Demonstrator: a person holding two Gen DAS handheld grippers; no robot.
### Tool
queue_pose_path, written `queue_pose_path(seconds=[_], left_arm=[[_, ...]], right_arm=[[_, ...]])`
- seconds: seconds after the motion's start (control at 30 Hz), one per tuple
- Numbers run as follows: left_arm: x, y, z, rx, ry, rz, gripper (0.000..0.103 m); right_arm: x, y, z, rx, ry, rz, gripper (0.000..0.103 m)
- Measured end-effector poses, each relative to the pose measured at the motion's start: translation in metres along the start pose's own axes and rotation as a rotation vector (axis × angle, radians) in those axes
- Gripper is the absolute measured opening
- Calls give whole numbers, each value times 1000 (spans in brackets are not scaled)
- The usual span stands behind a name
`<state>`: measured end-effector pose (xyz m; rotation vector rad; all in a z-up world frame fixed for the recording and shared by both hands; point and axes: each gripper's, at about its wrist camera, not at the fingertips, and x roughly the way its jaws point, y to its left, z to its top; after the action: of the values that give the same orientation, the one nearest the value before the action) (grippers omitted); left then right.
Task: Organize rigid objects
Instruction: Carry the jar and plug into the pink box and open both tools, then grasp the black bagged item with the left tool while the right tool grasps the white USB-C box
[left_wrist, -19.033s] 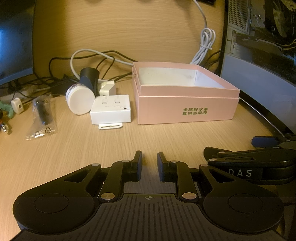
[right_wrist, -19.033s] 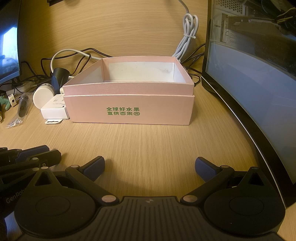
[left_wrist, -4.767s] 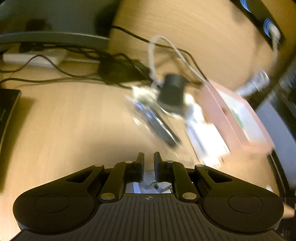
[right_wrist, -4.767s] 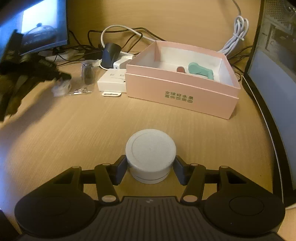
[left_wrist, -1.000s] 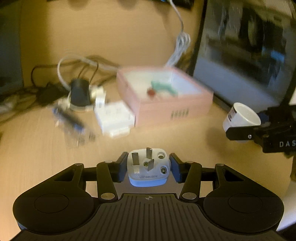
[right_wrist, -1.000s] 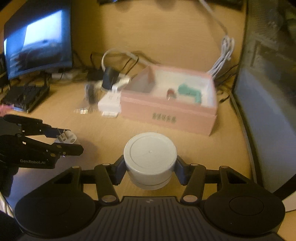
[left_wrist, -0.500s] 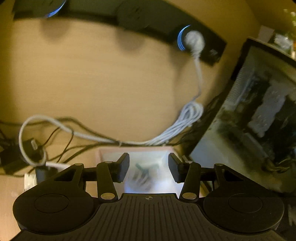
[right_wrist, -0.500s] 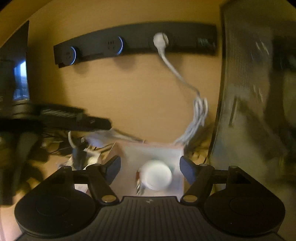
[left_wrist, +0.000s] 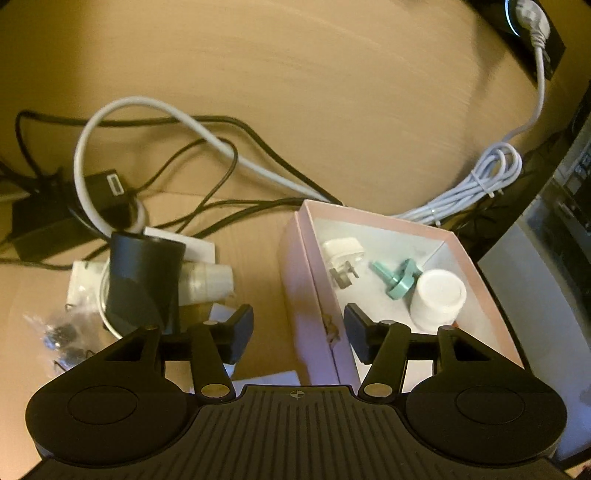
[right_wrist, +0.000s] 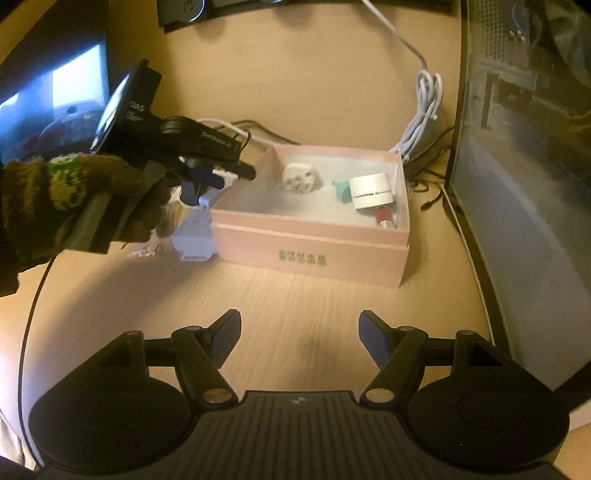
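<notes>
The pink box (right_wrist: 306, 254) holds a white plug adapter (right_wrist: 301, 177), a teal piece (right_wrist: 341, 190), a white round jar (right_wrist: 371, 192) and a small red item (right_wrist: 384, 216). My right gripper (right_wrist: 299, 328) is open and empty over the desk in front of the box. My left gripper (left_wrist: 299, 332) hovers above the left wall of the pink box (left_wrist: 295, 258), its jaws opening with nothing between them. From there I see the plug adapter (left_wrist: 341, 258), the teal piece (left_wrist: 397, 280) and the jar (left_wrist: 437, 295) inside. A gloved hand (right_wrist: 74, 195) carries the left gripper (right_wrist: 207, 177).
Left of the box stand a dark cylinder (left_wrist: 144, 280), a white charger (left_wrist: 207, 280), a flat white box (right_wrist: 195, 236) and a plastic bag of small parts (left_wrist: 59, 336). Cables (left_wrist: 166, 110) run along the back. A monitor (right_wrist: 517, 184) borders the right side.
A second ago the left gripper held the plug adapter and the right held the white jar. Both now lie in the box, both grippers are empty, and the right has drawn back.
</notes>
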<state>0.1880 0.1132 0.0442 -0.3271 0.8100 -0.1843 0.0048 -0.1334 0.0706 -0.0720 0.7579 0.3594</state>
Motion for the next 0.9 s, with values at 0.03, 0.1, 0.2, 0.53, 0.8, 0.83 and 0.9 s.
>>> queue_pose_path(seconds=[0.03,0.1,0.2,0.53,0.8,0.83,0.9], left_arm=[[0,3,-1,-20,7,-14,59],[-3,7,-5,-58,34,-50,57],[-4,12,-15,-87,81,-110,54],[-61,17,-66,-160,83,-222,47],[-133,32,-90,-70,-81,41,45],[-133,39,-85,-93,-97,90,45],[-127,56,-70,-198,-109,145,45]], right_arm=[[-1,2,-2,-1,7,3,71],[-3,3,-7,-3,21,8,71],[-3,4,-12,-1,41,18,71],[12,35,-6,-101,29,115,71],[38,73,8,-210,19,170,74],[42,79,10,-213,23,175,74],[50,87,14,-215,37,187,74]])
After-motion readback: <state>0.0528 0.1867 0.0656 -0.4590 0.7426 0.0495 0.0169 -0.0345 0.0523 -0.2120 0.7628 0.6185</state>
